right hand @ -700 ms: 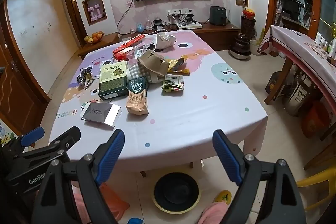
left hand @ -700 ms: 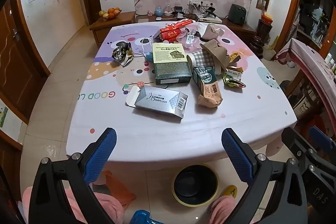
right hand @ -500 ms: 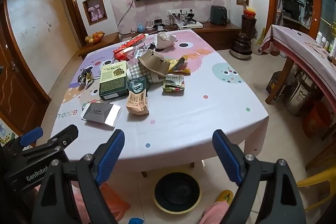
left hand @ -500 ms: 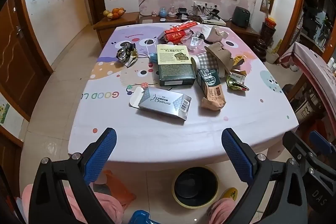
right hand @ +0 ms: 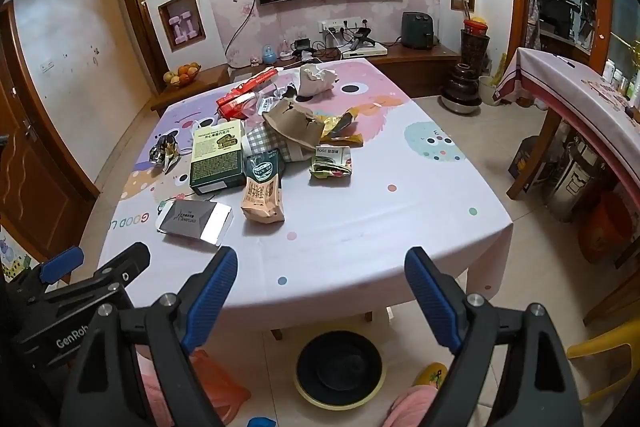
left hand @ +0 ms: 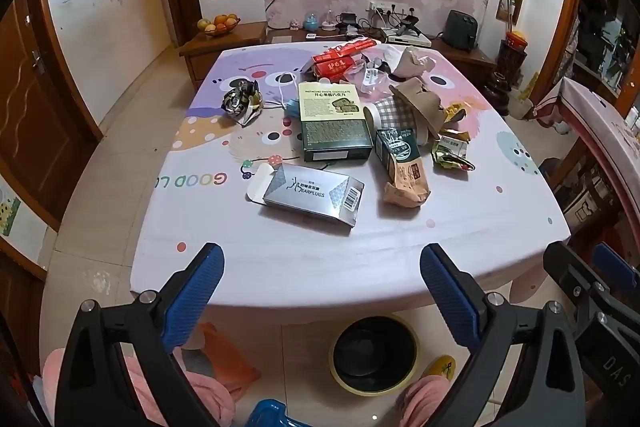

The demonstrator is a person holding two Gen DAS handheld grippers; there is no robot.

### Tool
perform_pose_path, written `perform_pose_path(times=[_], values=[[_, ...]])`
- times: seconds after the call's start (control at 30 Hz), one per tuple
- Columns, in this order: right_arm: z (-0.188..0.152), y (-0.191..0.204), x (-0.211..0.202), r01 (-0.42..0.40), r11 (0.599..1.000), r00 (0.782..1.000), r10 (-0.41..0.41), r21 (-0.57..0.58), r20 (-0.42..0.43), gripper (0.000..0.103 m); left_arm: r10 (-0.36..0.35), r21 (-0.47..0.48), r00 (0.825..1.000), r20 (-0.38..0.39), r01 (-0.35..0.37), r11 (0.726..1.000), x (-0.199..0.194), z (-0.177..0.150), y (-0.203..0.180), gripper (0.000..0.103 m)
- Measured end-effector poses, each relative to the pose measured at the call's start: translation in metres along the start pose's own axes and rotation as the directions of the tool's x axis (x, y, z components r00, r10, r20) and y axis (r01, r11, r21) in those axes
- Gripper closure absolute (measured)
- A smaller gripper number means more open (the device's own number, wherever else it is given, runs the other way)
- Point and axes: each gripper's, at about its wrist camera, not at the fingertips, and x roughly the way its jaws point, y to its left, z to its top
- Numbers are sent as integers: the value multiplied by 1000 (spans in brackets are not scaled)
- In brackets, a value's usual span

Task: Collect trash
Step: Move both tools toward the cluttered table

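Trash lies scattered on a table with a cartoon cloth [left hand: 280,255] [right hand: 360,235]. Nearest is a silver earplug box [left hand: 310,193] [right hand: 194,221], then a tan snack pouch [left hand: 402,175] [right hand: 262,195], a green chocolate box [left hand: 332,123] [right hand: 218,157], a green wrapper [left hand: 450,151] [right hand: 332,161], torn brown paper [left hand: 420,103] [right hand: 294,123], red boxes [left hand: 336,61] [right hand: 244,95] and a crumpled foil wrapper [left hand: 240,101] [right hand: 164,151]. My left gripper [left hand: 320,279] and right gripper [right hand: 318,281] both hover open and empty over the table's near edge.
A yellow-rimmed bin with a black liner [left hand: 374,353] [right hand: 340,367] stands on the floor under the table's near edge. The person's pink slippers [left hand: 424,395] show beside it. A second table [right hand: 576,83] and a yellow chair [right hand: 600,359] are at the right.
Both grippers have tilted up slightly and edged closer to the table; the trash sits a little lower in view. Nothing on the table has moved.
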Motion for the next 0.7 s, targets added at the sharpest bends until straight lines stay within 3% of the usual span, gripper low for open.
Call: perform_pose_path(times=[0.7], values=[[2, 2, 3, -6, 1000, 1000, 6, 2, 1, 17, 2, 7, 999, -39, -2, 1000, 7, -6, -5, 7]])
